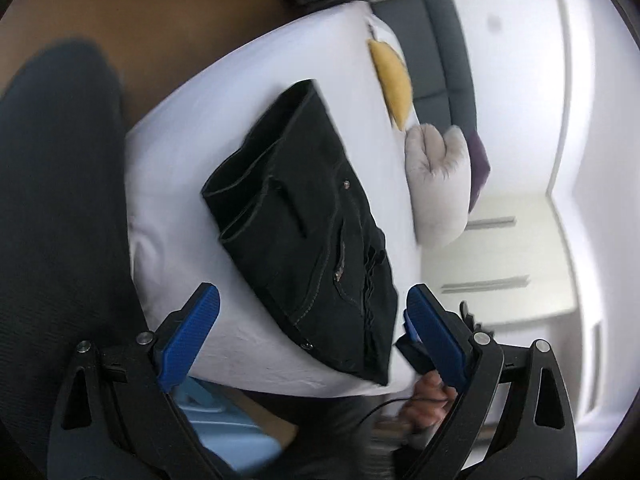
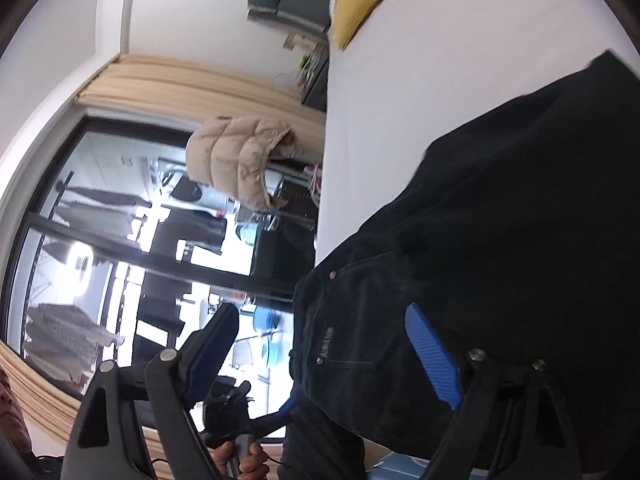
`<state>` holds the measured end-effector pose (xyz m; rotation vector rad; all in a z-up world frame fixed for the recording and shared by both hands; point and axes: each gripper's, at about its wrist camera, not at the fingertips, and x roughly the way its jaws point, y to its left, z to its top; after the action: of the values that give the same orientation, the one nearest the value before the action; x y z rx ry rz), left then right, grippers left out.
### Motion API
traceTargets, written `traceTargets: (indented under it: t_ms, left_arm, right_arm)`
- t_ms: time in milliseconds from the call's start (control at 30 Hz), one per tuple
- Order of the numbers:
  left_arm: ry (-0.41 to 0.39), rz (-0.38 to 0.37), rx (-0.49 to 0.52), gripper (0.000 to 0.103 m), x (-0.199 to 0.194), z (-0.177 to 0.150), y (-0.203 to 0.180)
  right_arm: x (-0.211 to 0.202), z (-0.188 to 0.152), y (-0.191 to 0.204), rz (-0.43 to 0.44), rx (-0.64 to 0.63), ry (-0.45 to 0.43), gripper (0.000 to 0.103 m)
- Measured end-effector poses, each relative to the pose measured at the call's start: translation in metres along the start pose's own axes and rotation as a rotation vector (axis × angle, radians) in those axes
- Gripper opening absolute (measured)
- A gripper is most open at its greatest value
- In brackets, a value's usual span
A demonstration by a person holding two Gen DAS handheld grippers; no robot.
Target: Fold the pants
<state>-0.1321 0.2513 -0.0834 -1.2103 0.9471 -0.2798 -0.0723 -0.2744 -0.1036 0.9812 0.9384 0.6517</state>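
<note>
Black pants (image 1: 304,224) lie folded into a compact stack on the white bed (image 1: 200,120), waistband and rivets facing me. My left gripper (image 1: 312,292) hovers over the near edge of the stack, open, with nothing pressed between its blue pads (image 1: 192,336). In the right wrist view the pants (image 2: 500,220) fill the right half. My right gripper (image 2: 320,312) is open just in front of the waistband, one blue pad (image 2: 432,356) over the cloth without gripping it. Low in that view a hand (image 2: 240,460) holds the other gripper's handle.
A yellow pillow (image 1: 392,80) and a grey plush cushion (image 1: 436,184) lie at the bed's far side, by a dark headboard (image 1: 432,48). A dark chair back (image 1: 60,200) stands at the left. A beige puffer jacket (image 2: 236,156) hangs before a large window (image 2: 100,240).
</note>
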Motion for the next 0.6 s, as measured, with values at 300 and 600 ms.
traceTargets:
  t_ms: [300, 600]
  left_arm:
    - [-0.015, -0.102, -0.166, 0.094, 0.037, 0.011, 0.023]
    - [-0.026, -0.112, -0.261, 0.062, 0.051, 0.024, 0.041]
  right_arm:
    - [0.021, 0.007, 0.002, 0.009, 0.001, 0.037, 0.084]
    - [0.024, 0.014, -0.009, 0.018, 0.023, 0.048, 0.084]
